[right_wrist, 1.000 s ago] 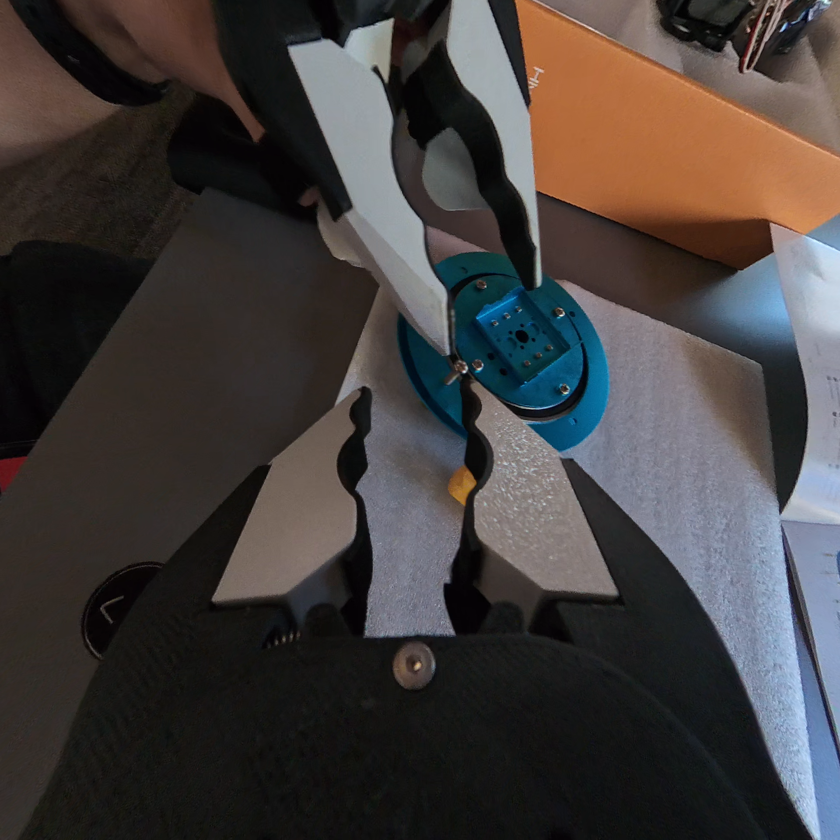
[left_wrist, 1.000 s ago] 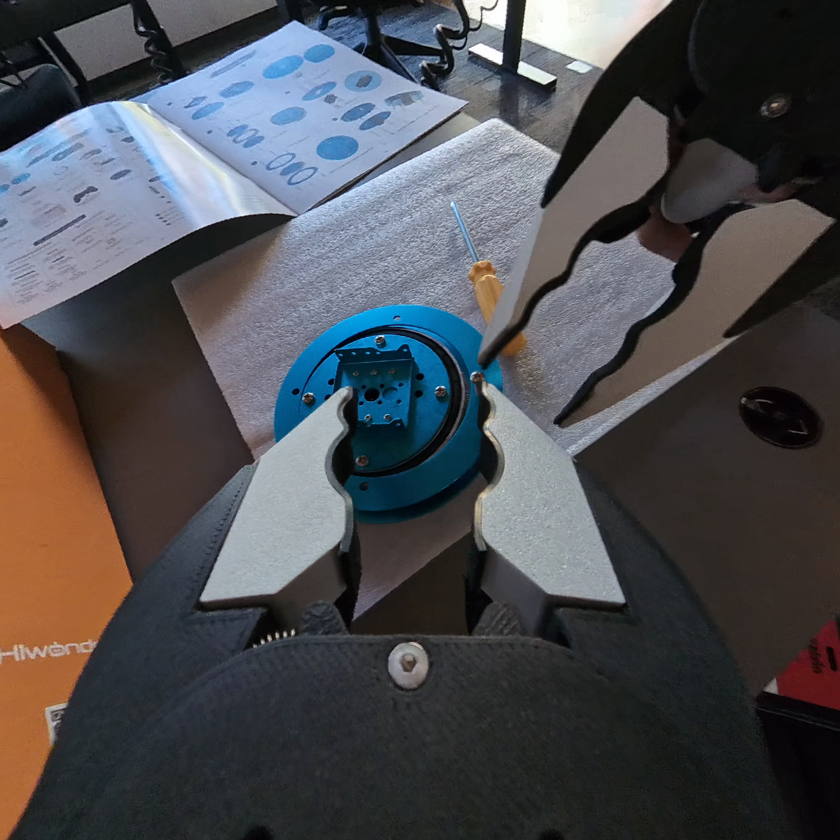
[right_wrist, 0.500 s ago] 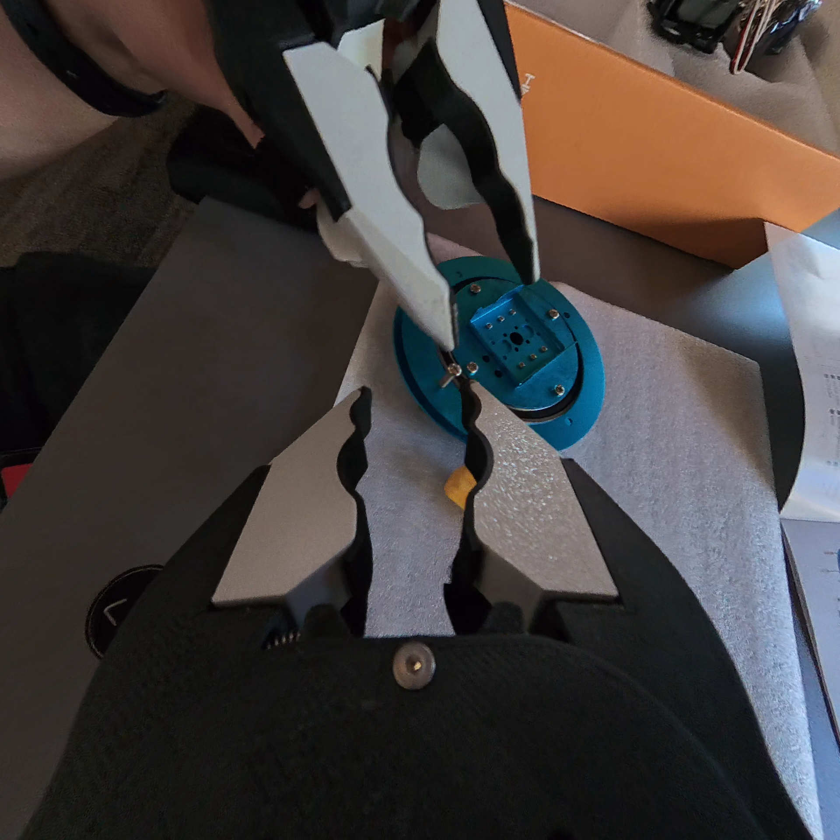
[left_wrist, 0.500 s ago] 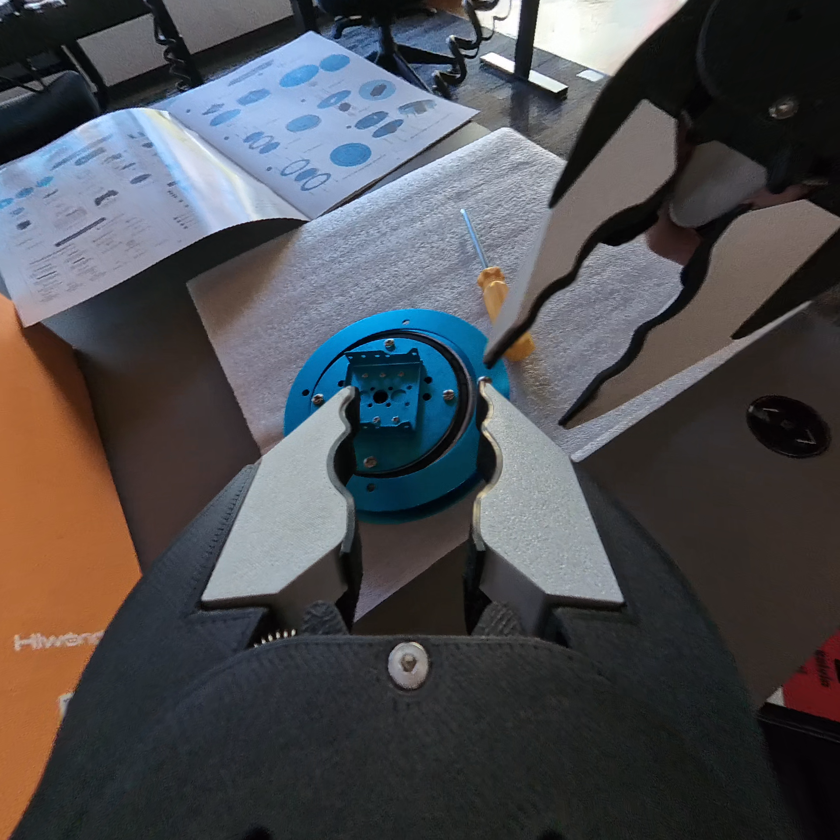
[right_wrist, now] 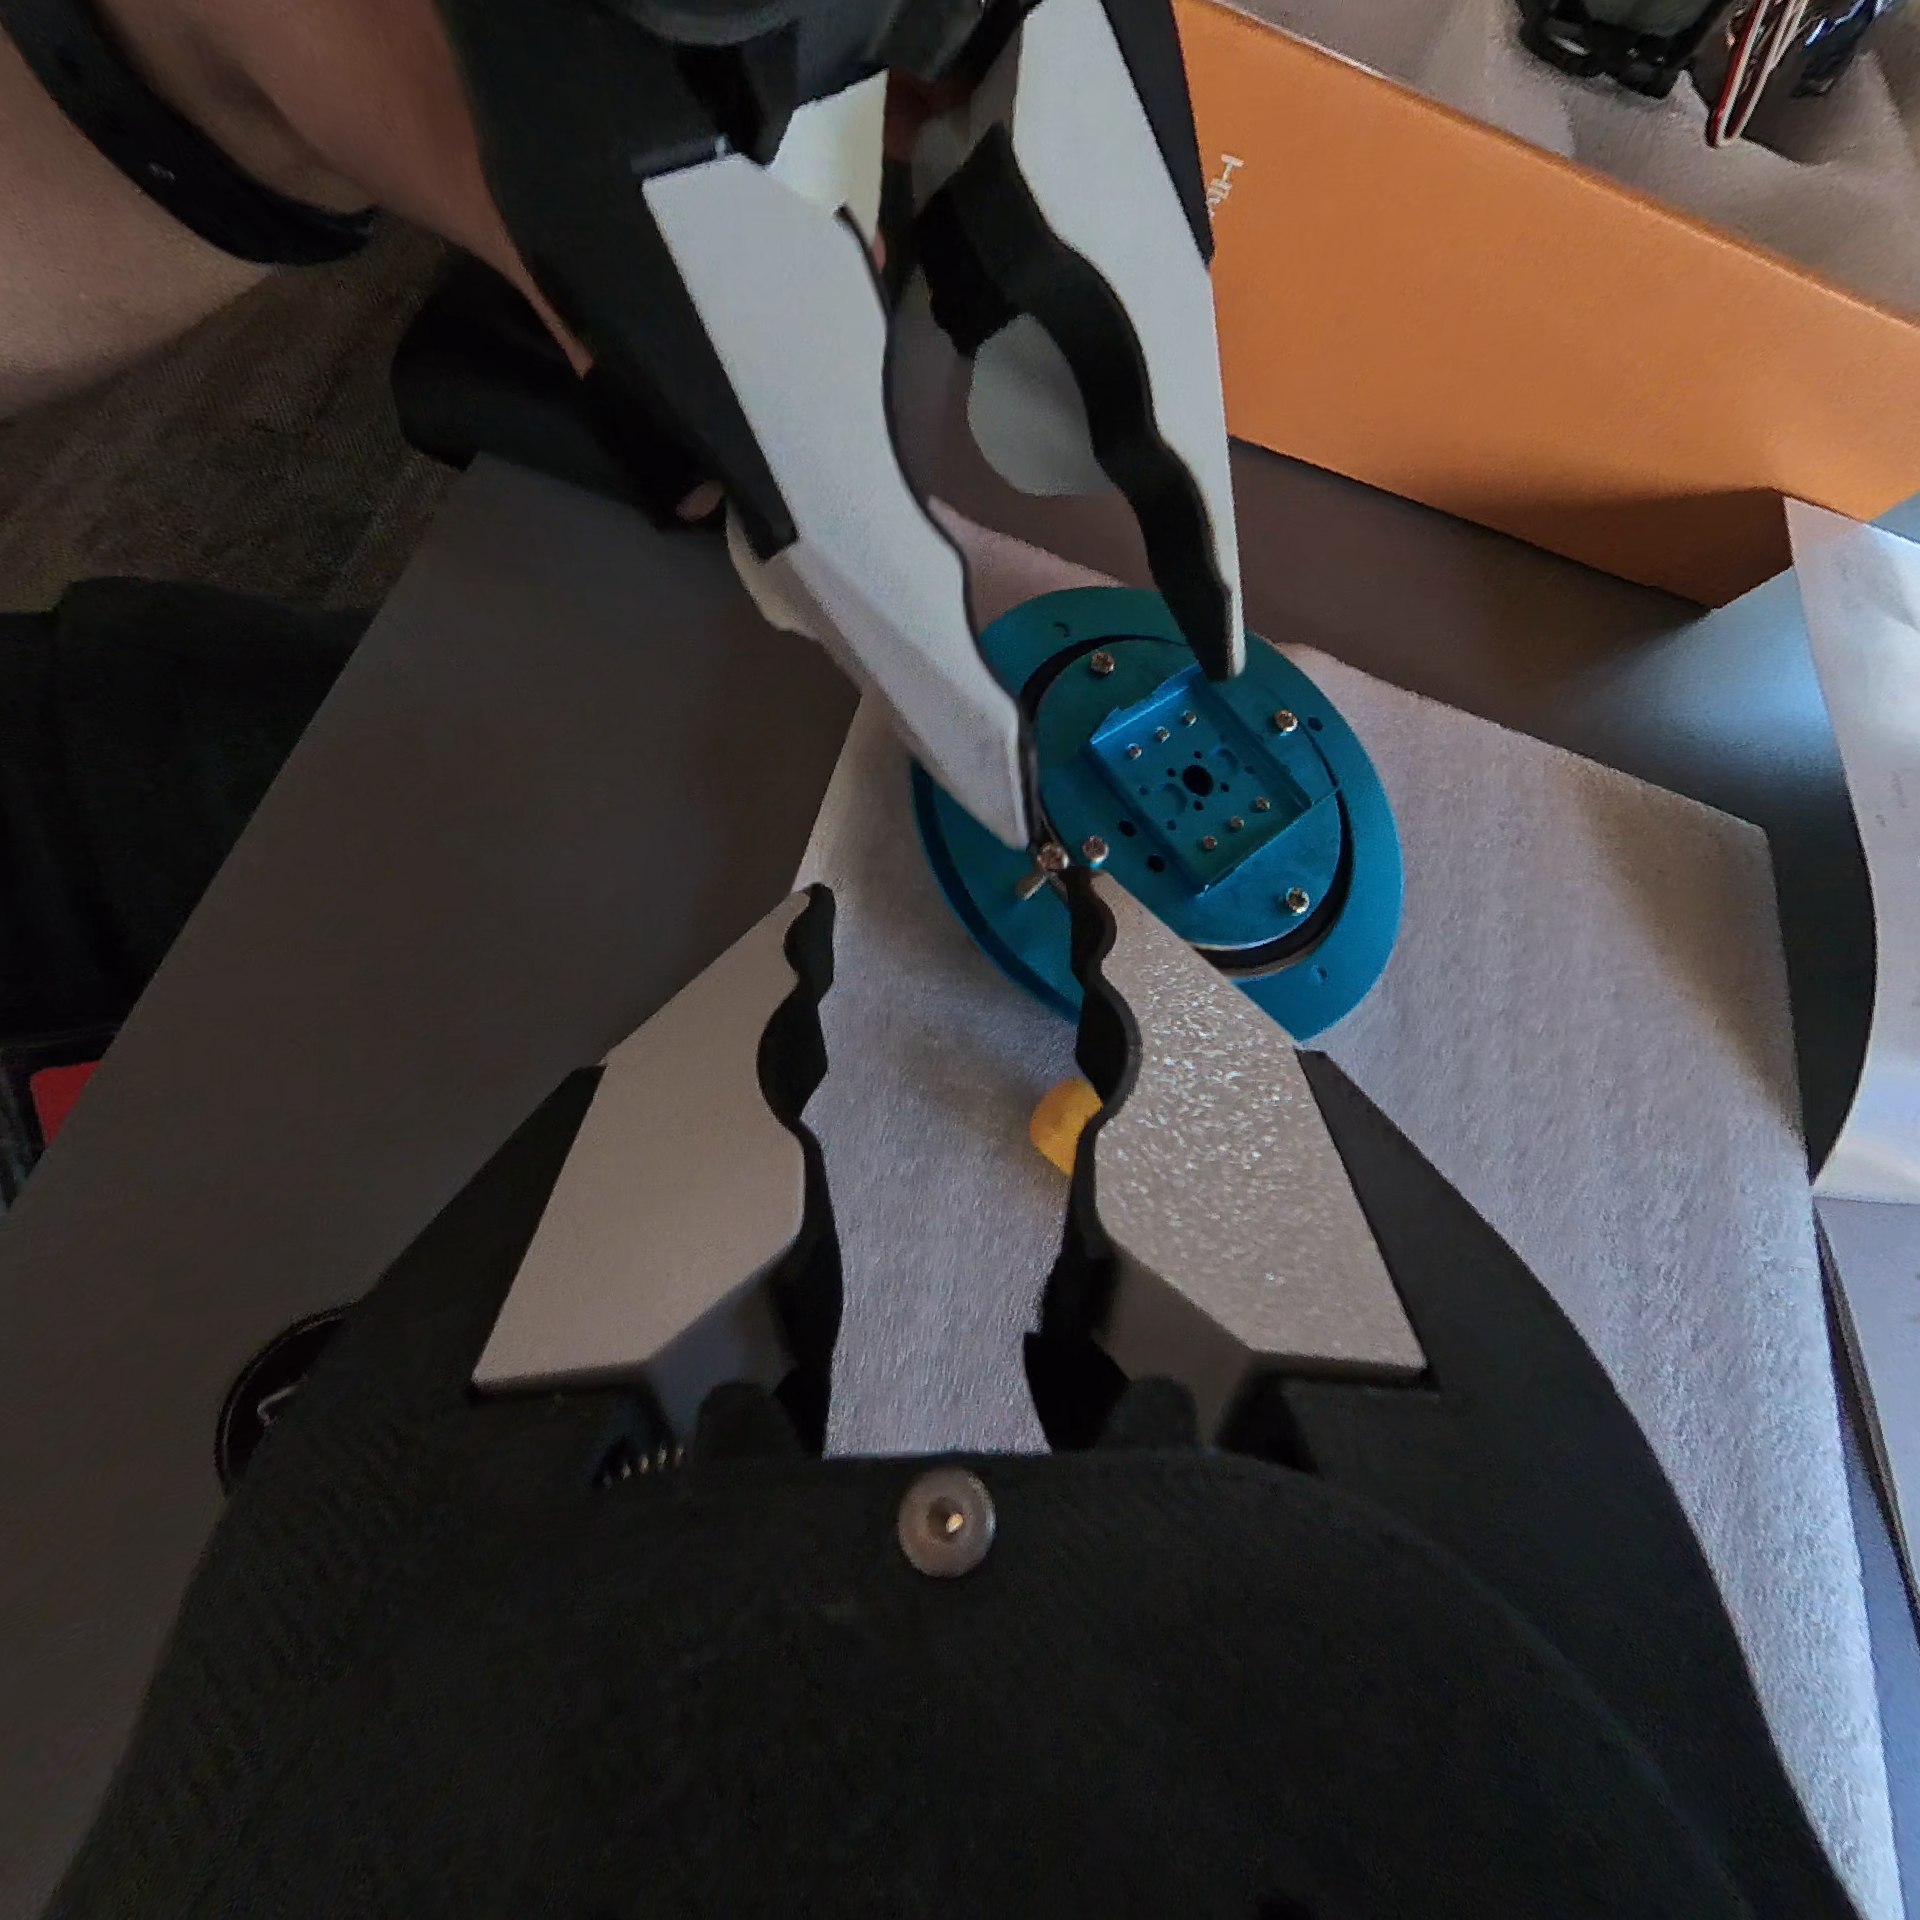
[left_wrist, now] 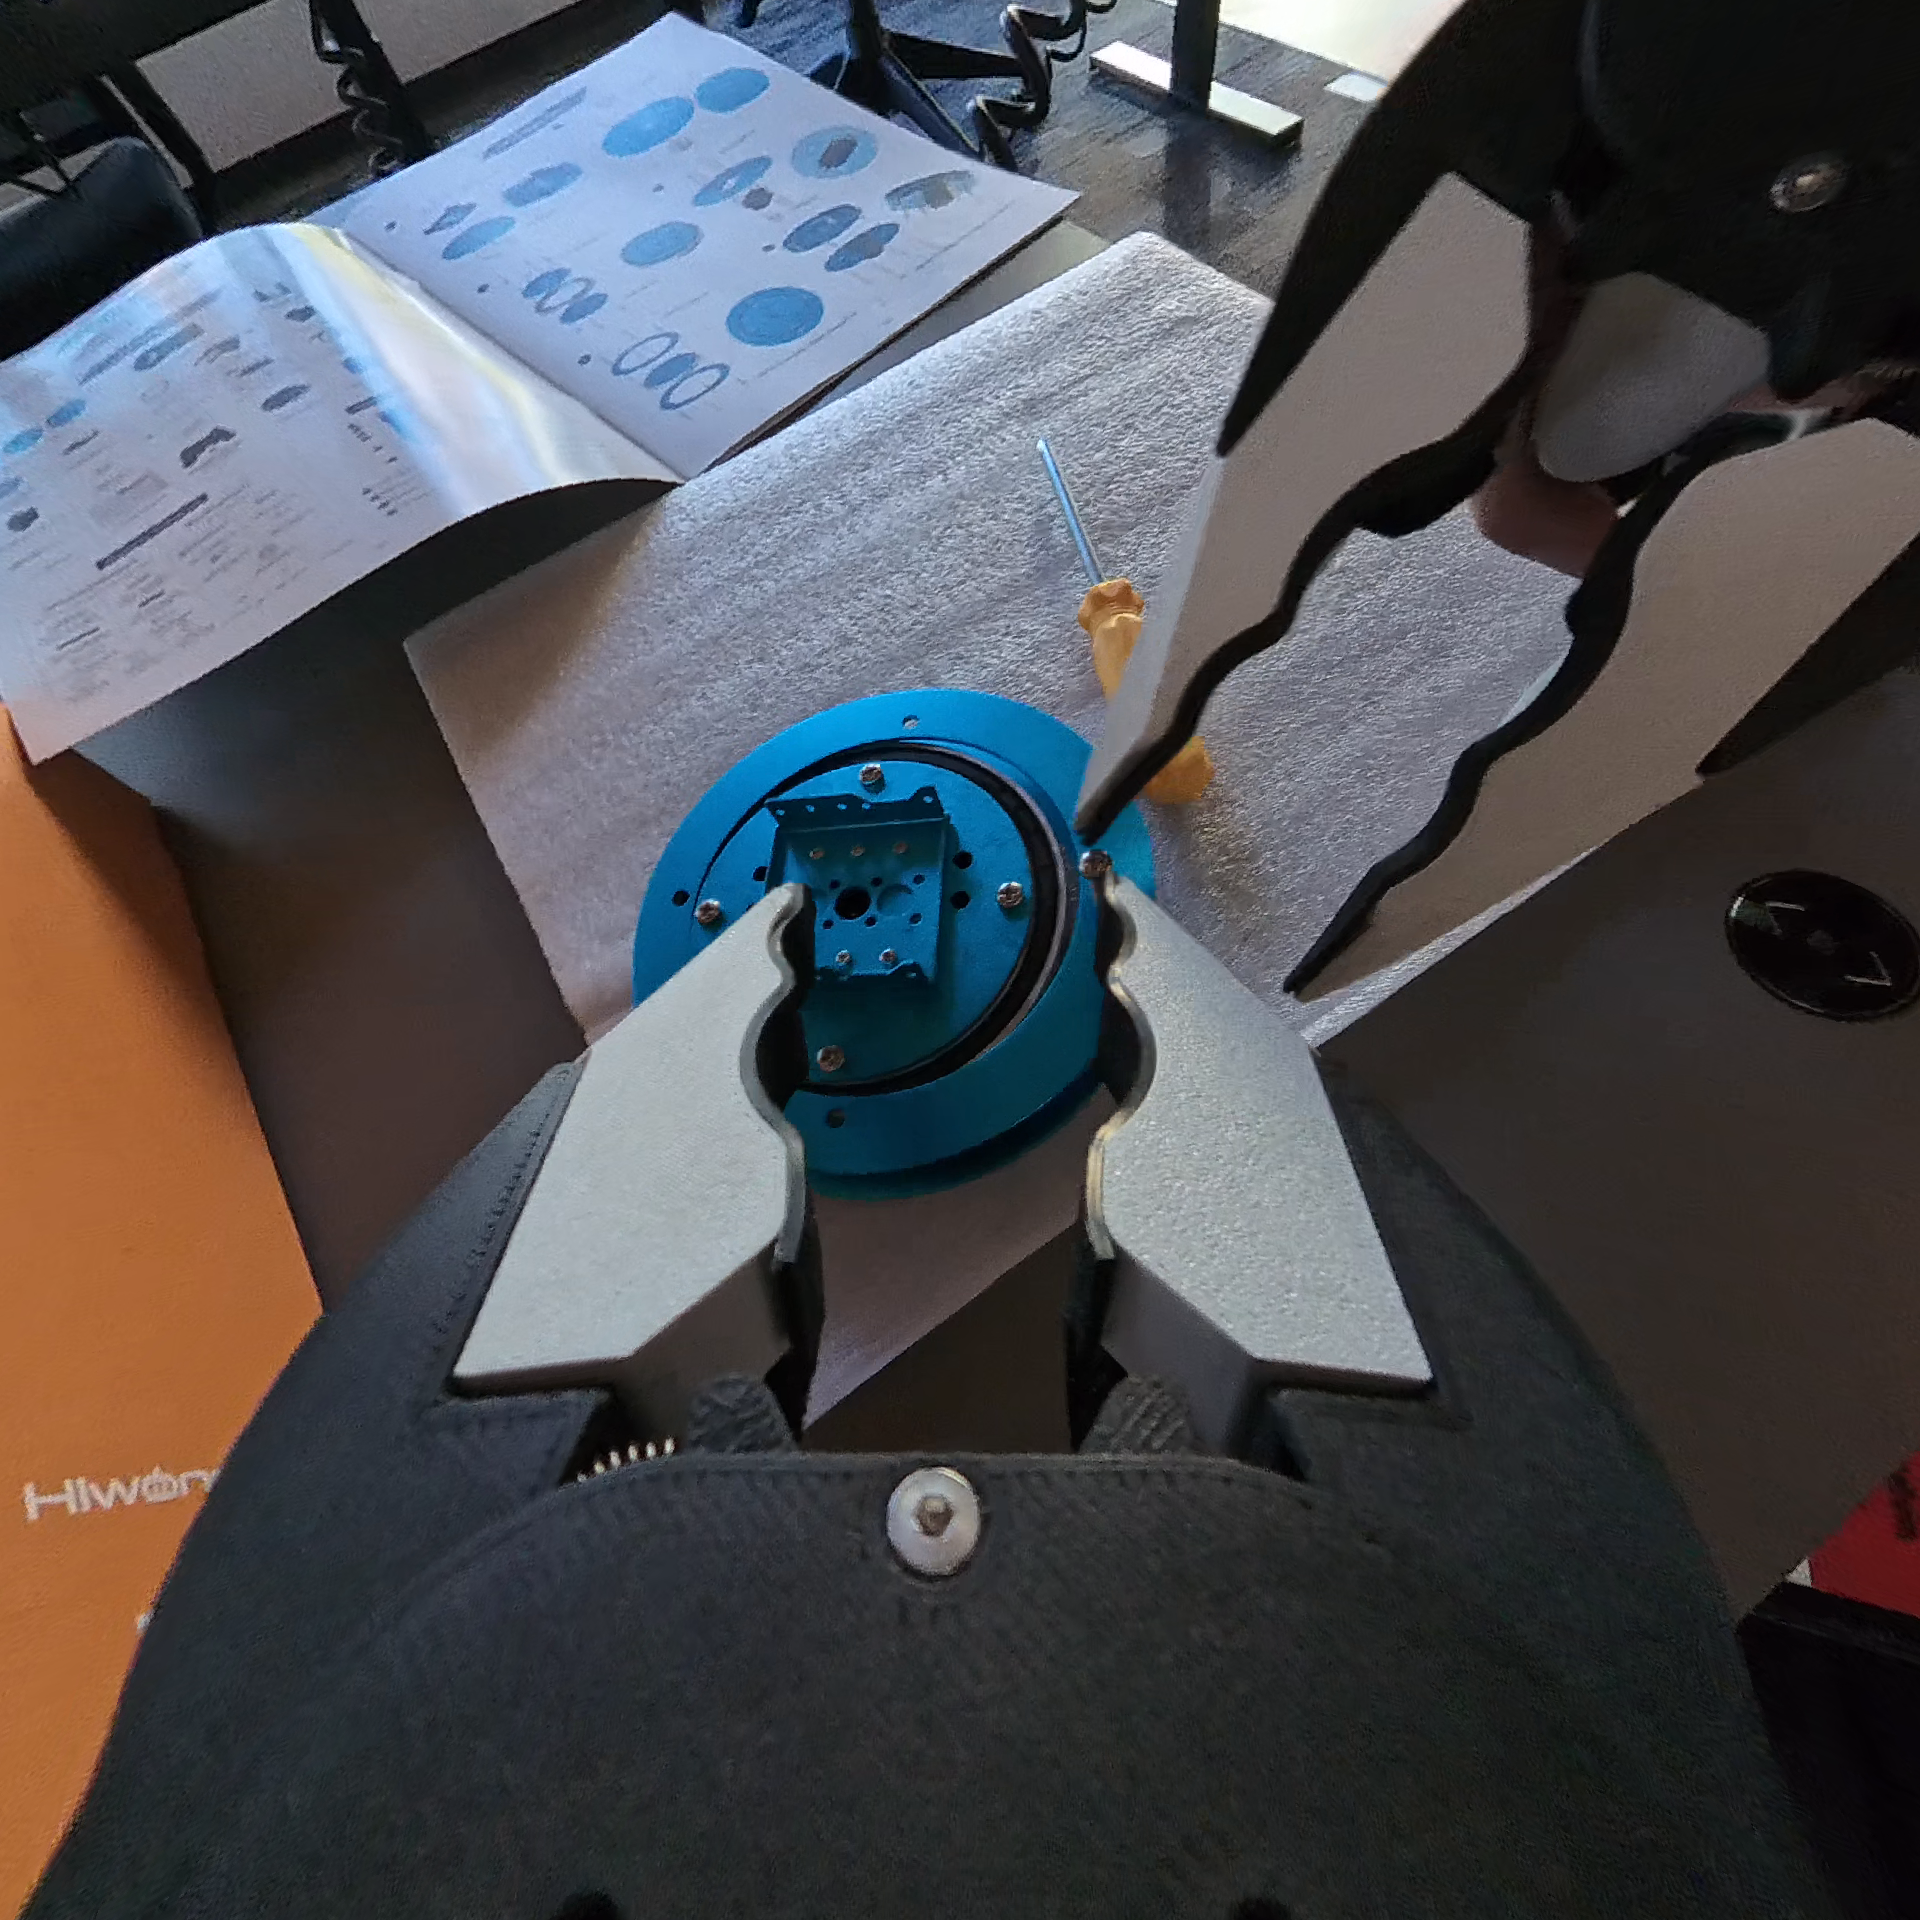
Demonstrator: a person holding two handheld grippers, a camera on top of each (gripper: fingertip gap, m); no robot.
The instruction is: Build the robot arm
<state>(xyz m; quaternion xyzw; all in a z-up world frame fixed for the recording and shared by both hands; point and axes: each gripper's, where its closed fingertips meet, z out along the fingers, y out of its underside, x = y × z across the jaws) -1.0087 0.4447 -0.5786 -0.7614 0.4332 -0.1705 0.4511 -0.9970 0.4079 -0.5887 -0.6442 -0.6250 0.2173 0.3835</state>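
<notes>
Both sets of jaws stand released, holding nothing. The left gripper [left_wrist: 948,888] straddles the blue round plate [left_wrist: 727,883], seemingly to steady it; the right gripper [right_wrist: 951,899] has one tip beside a loose small screw [right_wrist: 1051,856] on the plate's rim. A yellow-handled screwdriver [left_wrist: 1112,613] lies nearby on the foam sheet [left_wrist: 831,561] cushioning the tabletop [left_wrist: 332,935].
</notes>
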